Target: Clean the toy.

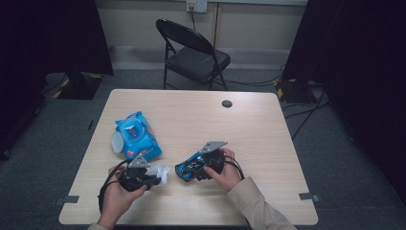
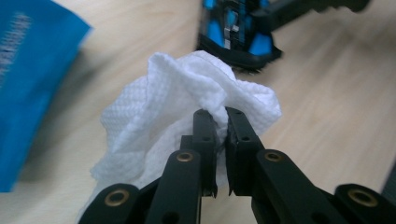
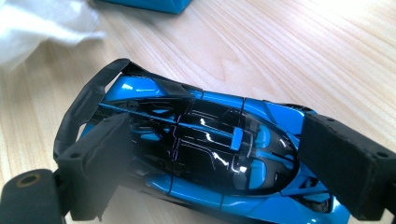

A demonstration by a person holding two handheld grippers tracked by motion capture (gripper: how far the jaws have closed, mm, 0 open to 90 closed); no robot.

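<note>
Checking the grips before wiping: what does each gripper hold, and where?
Left gripper pinches a bunched wet wipe by its fold. Right gripper clamps the toy car across its sides.

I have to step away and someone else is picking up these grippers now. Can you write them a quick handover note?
Left gripper: shut on a crumpled white wipe, close beside the car's end.
Right gripper: jaws clamped on the sides of the blue and black toy car, which rests on the table.
Blue wipes pack: on the table, lid open, beyond the left hand.
Done: wipe pulled out, car steadied.
Left: probably wiping the car down; no contact between wipe and car yet.
</note>
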